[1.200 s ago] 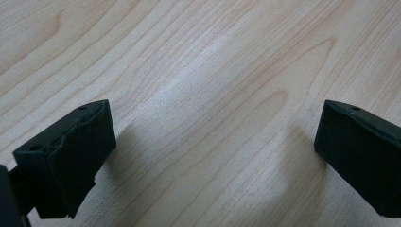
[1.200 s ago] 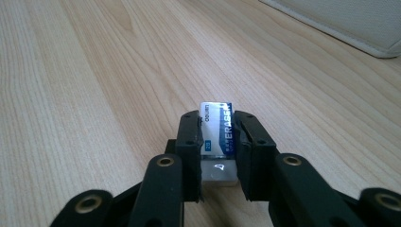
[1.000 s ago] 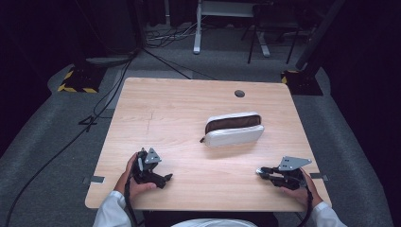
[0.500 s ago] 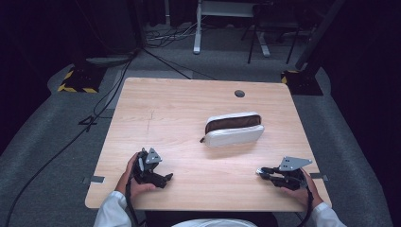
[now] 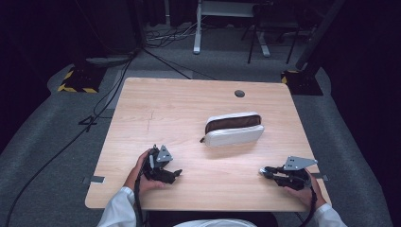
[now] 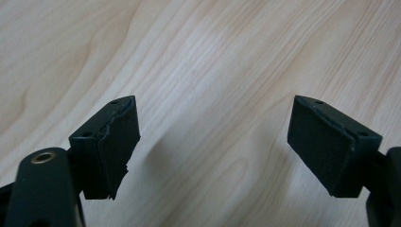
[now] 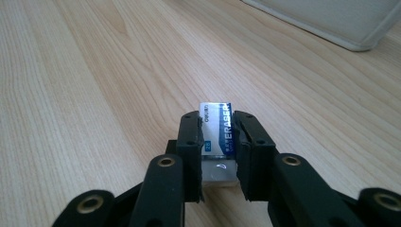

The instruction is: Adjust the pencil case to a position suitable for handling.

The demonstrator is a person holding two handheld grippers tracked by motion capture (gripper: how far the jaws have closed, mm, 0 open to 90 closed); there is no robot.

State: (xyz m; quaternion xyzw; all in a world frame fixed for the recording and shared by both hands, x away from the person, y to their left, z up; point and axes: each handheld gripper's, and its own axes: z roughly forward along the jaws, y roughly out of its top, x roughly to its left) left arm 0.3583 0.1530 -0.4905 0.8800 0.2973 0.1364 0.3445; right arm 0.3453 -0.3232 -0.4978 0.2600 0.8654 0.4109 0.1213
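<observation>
— Count?
— One eraser (image 7: 218, 135), one white pencil case (image 5: 234, 128), two grippers.
— Case contents?
— Cannot tell; dark opening on top, mid-counter (image 5: 156, 109).
— Jaws?
— Right gripper (image 5: 263, 171), near right edge, clamps the eraser. Left gripper (image 5: 178, 173), near left: jaws just narrowing, still apart, nothing between. Bare counter all round.

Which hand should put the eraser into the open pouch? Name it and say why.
Right. The right gripper is already shut on the eraser; the pouch lies ahead. The left gripper, jaws just closing, holds nothing.
</observation>
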